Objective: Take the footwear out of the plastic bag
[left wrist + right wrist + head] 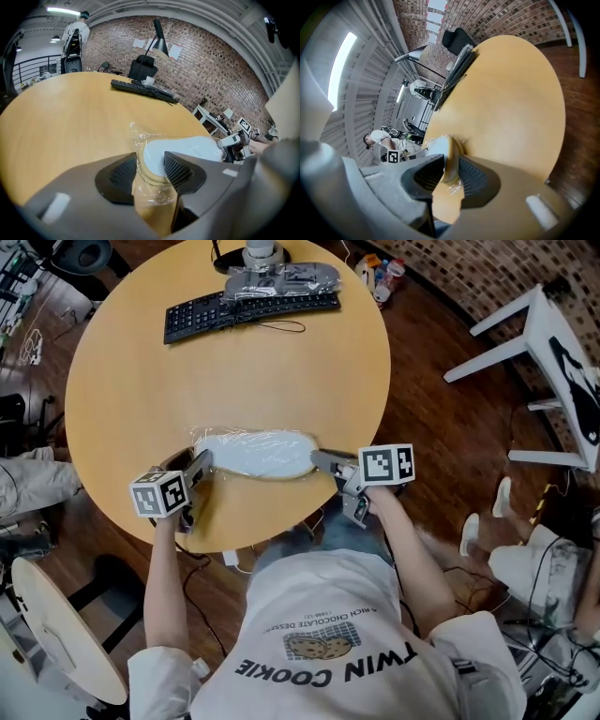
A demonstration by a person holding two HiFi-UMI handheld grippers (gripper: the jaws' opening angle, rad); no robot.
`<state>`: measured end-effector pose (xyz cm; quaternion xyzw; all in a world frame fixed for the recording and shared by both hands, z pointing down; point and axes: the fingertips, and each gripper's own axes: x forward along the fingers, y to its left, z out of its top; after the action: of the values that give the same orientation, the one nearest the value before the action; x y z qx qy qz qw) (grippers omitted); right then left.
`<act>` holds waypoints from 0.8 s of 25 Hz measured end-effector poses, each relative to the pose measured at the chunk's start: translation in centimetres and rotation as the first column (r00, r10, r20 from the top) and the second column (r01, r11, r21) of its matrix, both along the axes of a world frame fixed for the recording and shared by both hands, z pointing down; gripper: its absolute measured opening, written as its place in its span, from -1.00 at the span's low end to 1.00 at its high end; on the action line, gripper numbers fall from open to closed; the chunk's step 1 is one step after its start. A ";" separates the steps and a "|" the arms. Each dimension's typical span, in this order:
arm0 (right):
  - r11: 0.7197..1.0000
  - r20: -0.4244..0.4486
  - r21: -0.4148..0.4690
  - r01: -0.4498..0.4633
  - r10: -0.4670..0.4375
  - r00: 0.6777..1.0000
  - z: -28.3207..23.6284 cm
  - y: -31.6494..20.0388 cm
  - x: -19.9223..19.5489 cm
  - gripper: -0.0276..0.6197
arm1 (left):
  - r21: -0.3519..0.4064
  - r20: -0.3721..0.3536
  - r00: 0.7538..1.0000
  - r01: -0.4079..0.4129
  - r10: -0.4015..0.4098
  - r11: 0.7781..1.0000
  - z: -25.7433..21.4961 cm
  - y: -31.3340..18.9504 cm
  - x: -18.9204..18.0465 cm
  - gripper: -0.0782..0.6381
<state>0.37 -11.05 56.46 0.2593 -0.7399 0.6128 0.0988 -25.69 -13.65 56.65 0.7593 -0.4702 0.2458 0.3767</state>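
Gripping bagged slipper (258,453) by both ends, flat on worktop (141,362): left claw (149,171) clamped on one end, right claw (449,169) pinching other. Slipper not yet out of bag (202,436). Next, probably: one claw grips plastic alone, other draws slipper free.

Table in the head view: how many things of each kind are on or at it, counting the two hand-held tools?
bagged footwear: 1
keyboard: 1
shiny silver packet: 1
lamp: 1
tools: 2, the left tool and right tool, both gripping the footwear's ends
Total: 6
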 end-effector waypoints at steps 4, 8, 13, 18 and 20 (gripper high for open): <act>0.998 0.047 -0.053 0.026 -0.023 0.999 -0.6 0.1 -0.5 -0.64 | -0.001 -0.003 1.000 0.007 -0.007 1.000 -0.1 0.1 0.0 -0.23; 0.995 0.158 -0.078 0.070 -0.057 0.986 -2.2 0.9 -3.2 -0.64 | 0.004 0.000 1.000 0.009 -0.009 1.000 -0.2 0.1 0.0 -0.24; 0.998 0.139 -0.016 0.066 -0.063 0.988 -1.4 0.8 -3.7 -0.68 | 0.003 -0.013 1.000 0.009 -0.009 1.000 -0.1 -0.1 0.0 -0.24; 0.999 0.235 -0.018 0.050 -0.045 0.971 -2.1 0.9 -3.5 -0.68 | 0.002 -0.045 0.999 0.017 -0.016 1.000 0.0 -0.3 -0.3 -0.24; 0.999 0.274 -0.007 0.034 -0.031 0.961 -2.6 0.8 -3.2 -0.68 | 0.000 -0.049 0.999 0.019 -0.019 1.000 0.0 -0.2 -0.4 -0.24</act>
<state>-2.80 -10.25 53.88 0.1593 -0.7472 0.6452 0.0072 -26.06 -13.87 56.65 0.7608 -0.4680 0.2234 0.3902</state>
